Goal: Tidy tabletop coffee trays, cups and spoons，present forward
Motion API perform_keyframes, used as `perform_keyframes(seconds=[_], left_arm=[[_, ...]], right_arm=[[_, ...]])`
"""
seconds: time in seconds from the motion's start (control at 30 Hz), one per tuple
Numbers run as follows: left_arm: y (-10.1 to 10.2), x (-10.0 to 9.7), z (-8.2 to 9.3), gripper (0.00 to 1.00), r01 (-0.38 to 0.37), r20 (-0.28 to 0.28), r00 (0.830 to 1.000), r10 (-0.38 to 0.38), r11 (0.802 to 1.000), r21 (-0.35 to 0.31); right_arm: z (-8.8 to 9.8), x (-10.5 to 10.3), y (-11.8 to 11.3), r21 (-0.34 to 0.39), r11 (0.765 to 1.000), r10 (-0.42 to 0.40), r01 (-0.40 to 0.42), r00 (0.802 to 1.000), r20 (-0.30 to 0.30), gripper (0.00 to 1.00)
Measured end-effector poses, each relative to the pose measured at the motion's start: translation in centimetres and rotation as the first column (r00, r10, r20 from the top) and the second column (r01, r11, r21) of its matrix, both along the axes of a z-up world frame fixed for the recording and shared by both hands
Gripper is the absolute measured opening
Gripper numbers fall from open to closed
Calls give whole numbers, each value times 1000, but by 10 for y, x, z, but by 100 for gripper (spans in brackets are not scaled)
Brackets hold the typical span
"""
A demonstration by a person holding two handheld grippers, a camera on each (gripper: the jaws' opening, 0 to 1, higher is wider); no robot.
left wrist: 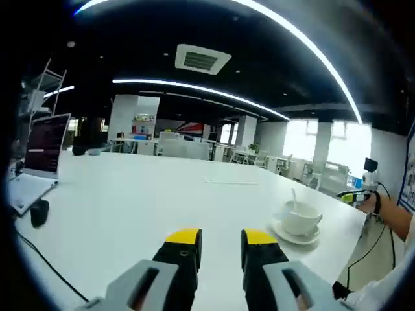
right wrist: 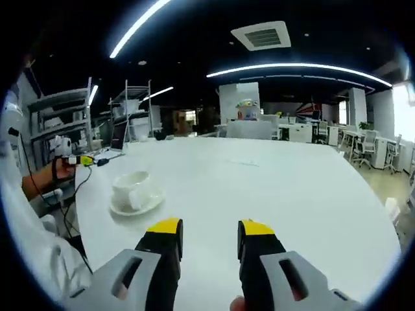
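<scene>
A white coffee cup [left wrist: 301, 216] with a spoon [left wrist: 294, 196] standing in it rests on a white saucer [left wrist: 295, 235] near the table's right edge in the left gripper view. In the right gripper view the same cup [right wrist: 131, 184] and saucer [right wrist: 135, 205] lie to the left. My left gripper [left wrist: 221, 238] hovers open over the white table [left wrist: 130, 201], left of the cup, with nothing between its yellow-tipped fingers. My right gripper [right wrist: 209, 228] is open too, to the right of the cup.
An open laptop [left wrist: 44, 150] and a black mouse [left wrist: 39, 212] with a cable sit at the table's far left. A person's hand [left wrist: 389, 214] shows at the right edge, holding a device. Chairs and desks stand beyond the table.
</scene>
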State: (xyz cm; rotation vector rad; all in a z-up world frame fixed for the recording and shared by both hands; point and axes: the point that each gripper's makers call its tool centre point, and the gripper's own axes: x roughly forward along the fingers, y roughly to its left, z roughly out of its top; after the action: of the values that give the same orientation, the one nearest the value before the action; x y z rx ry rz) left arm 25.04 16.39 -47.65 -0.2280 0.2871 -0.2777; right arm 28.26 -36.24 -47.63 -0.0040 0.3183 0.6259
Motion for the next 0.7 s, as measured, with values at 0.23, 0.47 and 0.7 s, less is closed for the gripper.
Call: perform_keyframes(seconds=[0.23, 0.47, 0.7], left_arm=[[-34, 9, -2, 26, 90, -108, 988, -108, 983, -159], [-66, 18, -8, 27, 142, -171, 967, -189, 957, -254], [-84, 23, -19, 28, 139, -228, 947, -227, 928, -347]], right_arm=[[2, 7, 21, 68, 997, 40, -32, 992, -119, 32], [6, 13, 48, 93, 993, 91, -74, 976, -196, 30], [0, 12, 73, 129, 986, 136, -102, 948, -289, 28]])
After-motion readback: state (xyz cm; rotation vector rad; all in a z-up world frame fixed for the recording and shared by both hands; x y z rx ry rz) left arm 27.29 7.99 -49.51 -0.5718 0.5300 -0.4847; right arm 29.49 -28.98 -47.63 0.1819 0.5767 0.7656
